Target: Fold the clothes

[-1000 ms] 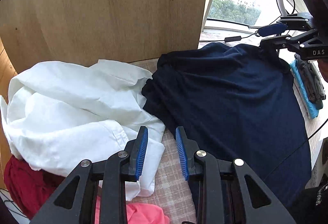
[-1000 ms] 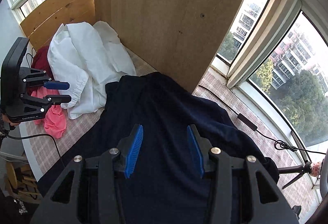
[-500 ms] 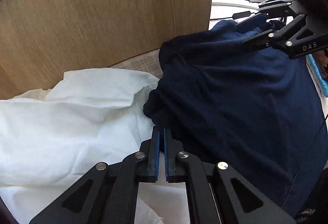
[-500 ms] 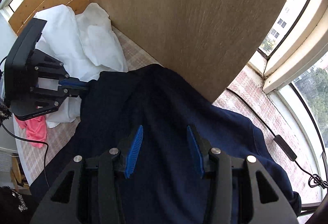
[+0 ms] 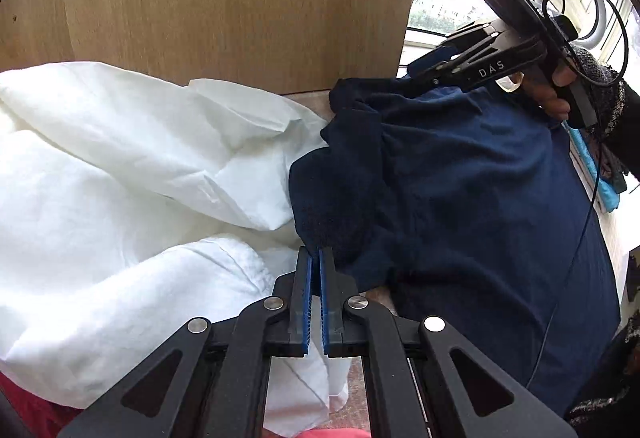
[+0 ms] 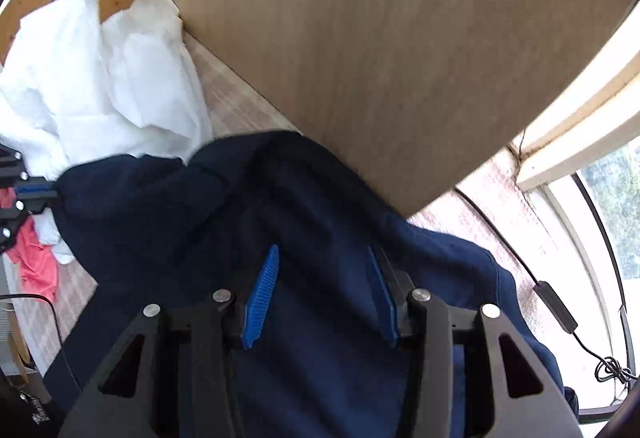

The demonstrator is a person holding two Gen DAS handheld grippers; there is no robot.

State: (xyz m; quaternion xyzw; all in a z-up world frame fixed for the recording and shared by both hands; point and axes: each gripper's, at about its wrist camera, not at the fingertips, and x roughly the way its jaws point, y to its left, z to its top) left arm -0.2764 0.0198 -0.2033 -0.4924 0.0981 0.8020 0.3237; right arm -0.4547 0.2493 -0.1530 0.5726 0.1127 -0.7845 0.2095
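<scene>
A navy garment (image 5: 472,205) lies spread on the checked table cover, and it also fills the middle of the right wrist view (image 6: 224,213). My left gripper (image 5: 314,256) is shut, its tips pinching the garment's left edge where it meets the white shirt (image 5: 132,173). In the right wrist view the left gripper (image 6: 38,190) shows at the far left, holding that same edge. My right gripper (image 6: 324,254) stands open low over the garment's far part, with navy cloth under and between its fingers. The left wrist view shows the right gripper (image 5: 428,67) at the garment's back edge.
A wooden panel (image 6: 380,37) stands upright just behind the clothes. The crumpled white shirt (image 6: 100,77) lies left of the navy garment, with pink cloth (image 6: 36,262) beside it. A black cable (image 6: 556,298) runs along the window sill at the right.
The left gripper has gone from open to shut and moved in to the navy garment's left edge. The right gripper has come down closer to the garment, still open.
</scene>
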